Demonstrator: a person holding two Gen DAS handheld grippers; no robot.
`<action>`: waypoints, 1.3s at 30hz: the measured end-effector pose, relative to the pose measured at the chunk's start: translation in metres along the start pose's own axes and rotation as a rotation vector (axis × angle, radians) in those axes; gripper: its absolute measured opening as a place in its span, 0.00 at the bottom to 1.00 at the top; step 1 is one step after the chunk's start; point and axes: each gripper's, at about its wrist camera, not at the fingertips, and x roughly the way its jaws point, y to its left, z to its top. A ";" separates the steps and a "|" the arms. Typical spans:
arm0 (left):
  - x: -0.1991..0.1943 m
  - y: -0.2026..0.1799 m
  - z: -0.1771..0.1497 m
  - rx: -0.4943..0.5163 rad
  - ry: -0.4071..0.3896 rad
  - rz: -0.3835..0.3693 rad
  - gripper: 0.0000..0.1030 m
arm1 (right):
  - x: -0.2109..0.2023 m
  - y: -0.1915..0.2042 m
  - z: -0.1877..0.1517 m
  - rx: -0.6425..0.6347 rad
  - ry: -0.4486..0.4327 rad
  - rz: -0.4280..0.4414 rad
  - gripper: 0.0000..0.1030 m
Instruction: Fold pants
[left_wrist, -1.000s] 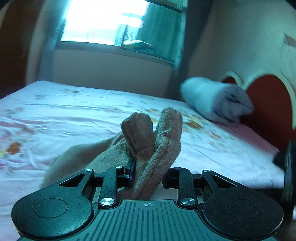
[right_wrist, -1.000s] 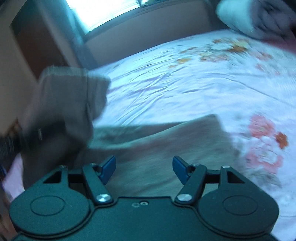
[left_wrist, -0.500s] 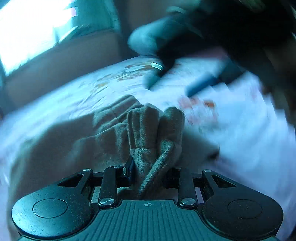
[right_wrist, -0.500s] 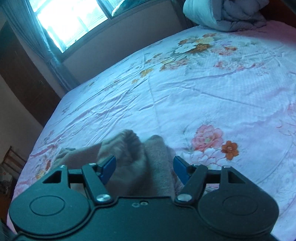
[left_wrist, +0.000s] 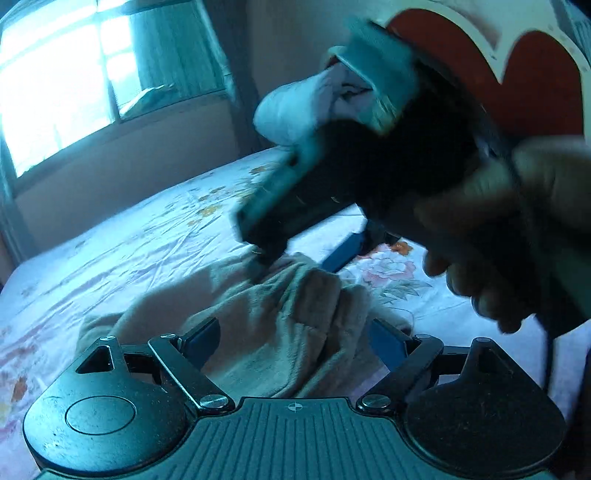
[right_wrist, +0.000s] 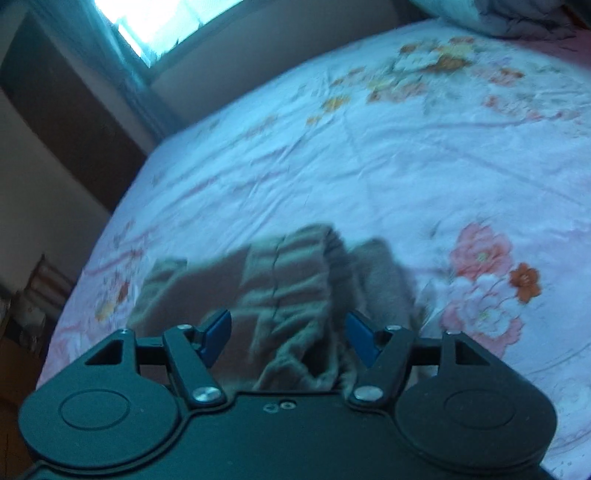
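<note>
The tan fleece pants (left_wrist: 258, 350) lie bunched on the floral bed sheet (left_wrist: 129, 251). My left gripper (left_wrist: 295, 328) straddles the bunch with its jaws opening wide; cloth is between the blue pads but they no longer press it. In the left wrist view a hand (left_wrist: 498, 240) holds my right gripper (left_wrist: 301, 258) just beyond, tips down at the far edge of the bunch. In the right wrist view the right gripper (right_wrist: 288, 321) stands open over the gathered waistband of the pants (right_wrist: 288, 273), with cloth between its fingers but not clamped.
A rolled pale blanket (left_wrist: 291, 110) lies at the head of the bed below the red and white headboard (left_wrist: 535, 74). A bright window (left_wrist: 55, 92) fills the far wall. A dark wardrobe (right_wrist: 74, 122) stands left of the bed. Bare sheet (right_wrist: 406, 166) stretches beyond the pants.
My left gripper has let go of the pants fold and spread its jaws. The pants have dropped onto the sheet in a bunch. The right gripper has moved in close over them.
</note>
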 end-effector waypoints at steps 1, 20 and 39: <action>-0.004 0.009 0.001 -0.022 0.004 0.014 0.85 | 0.002 0.002 -0.001 -0.008 0.001 -0.026 0.59; -0.017 0.165 -0.048 -0.404 0.117 0.240 0.87 | -0.027 0.002 -0.018 -0.080 -0.131 -0.090 0.02; 0.006 0.187 -0.066 -0.541 0.200 0.191 0.88 | 0.008 -0.030 -0.033 0.116 0.017 -0.017 0.45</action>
